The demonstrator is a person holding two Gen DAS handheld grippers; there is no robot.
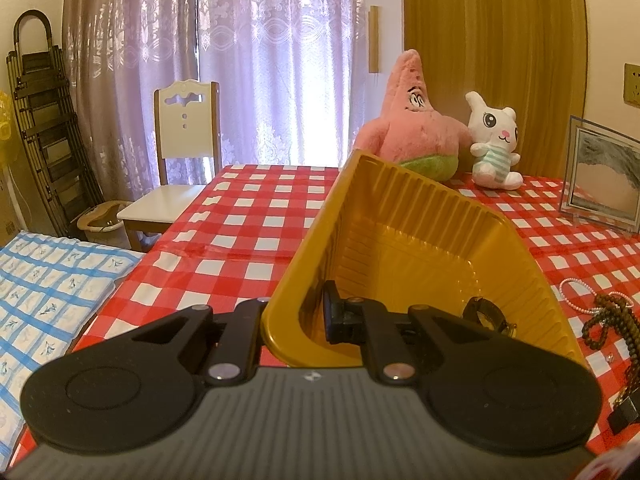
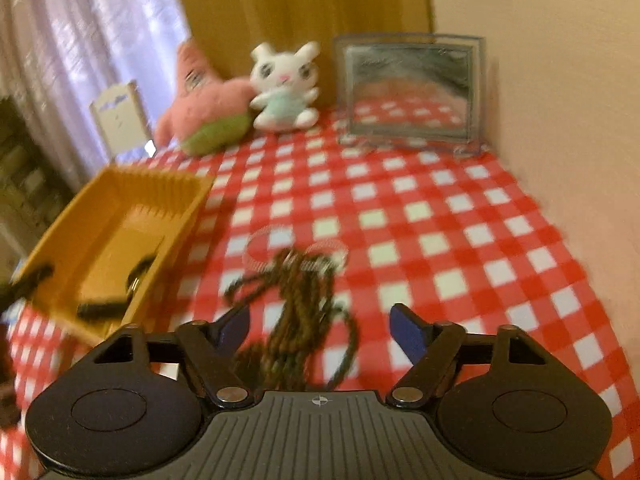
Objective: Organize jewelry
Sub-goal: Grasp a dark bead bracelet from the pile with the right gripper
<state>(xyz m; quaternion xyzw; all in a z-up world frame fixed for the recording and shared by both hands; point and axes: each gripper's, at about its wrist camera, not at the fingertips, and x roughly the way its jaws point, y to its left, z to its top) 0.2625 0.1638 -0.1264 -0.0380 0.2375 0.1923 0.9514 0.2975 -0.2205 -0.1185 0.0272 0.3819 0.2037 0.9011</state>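
Pinching the near wall of the yellow plastic tray (image 1: 404, 240), the left gripper (image 1: 296, 320) has one finger outside and one inside the rim, closed tight on it, and the tray's far end sits tipped up off the worktop (image 1: 248, 216). My guess is it's held like that to keep the tray steady and angled toward the loose pieces, so whatever goes in slides down to the near end. A wristwatch (image 1: 486, 316) already lies inside, at about 3 o'clock from the inner finger.

Over on the right gripper (image 2: 320, 328), the blue-padded fingers (image 2: 410, 330) are spread wide with nothing between them, hanging just above the brown bead string (image 2: 296, 304), which is piled in a loose tangle right at 12 o'clock. The view is blurry, so I can't say whether the fingers are touching it. Lined up like that, it looks set to scoop the beads next.

A pearl bracelet (image 1: 580, 294) lies just past the beads at 12 o'clock, partly overlapping them. The tray sits at 9 to 10 o'clock from the right fingers, close enough for a short carry.

Farther back, the plush toys and photo frame are well apart from the work.
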